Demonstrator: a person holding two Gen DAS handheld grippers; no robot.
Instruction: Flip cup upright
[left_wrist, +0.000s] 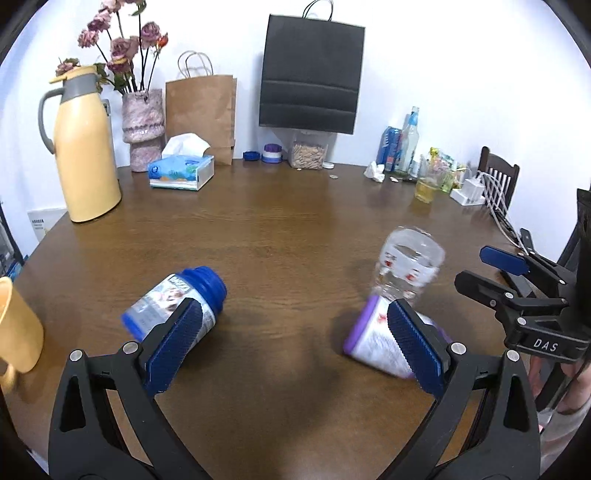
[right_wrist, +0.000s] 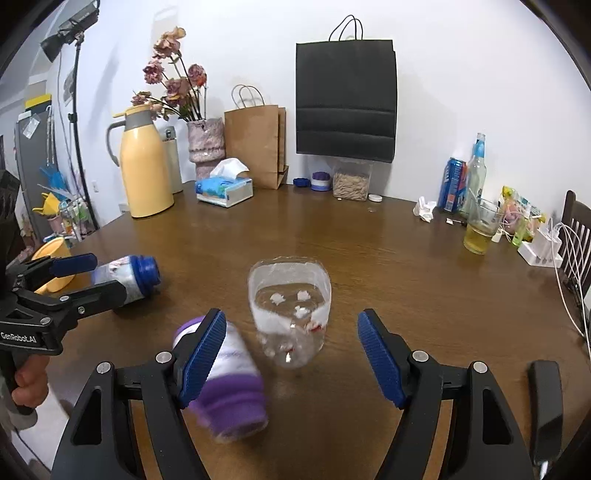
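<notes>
A clear plastic cup (right_wrist: 290, 314) with a white label stands on the brown table (right_wrist: 388, 266), blurred, its open rim up; it also shows in the left wrist view (left_wrist: 408, 264). My right gripper (right_wrist: 291, 354) is open and empty, its jaws wide on either side of the cup and a little nearer. It shows at the right edge of the left wrist view (left_wrist: 480, 273). My left gripper (left_wrist: 295, 332) is open and empty over bare table; it also shows at the left of the right wrist view (right_wrist: 94, 275).
A purple-capped jar (right_wrist: 229, 387) lies by my right gripper's left finger. A blue-capped jar (left_wrist: 177, 302) lies behind my left gripper's left finger. A yellow mug (left_wrist: 14, 328), yellow jug (left_wrist: 83, 147), tissue box (left_wrist: 183, 171), paper bags, bottles and a glass (right_wrist: 480, 229) ring the table.
</notes>
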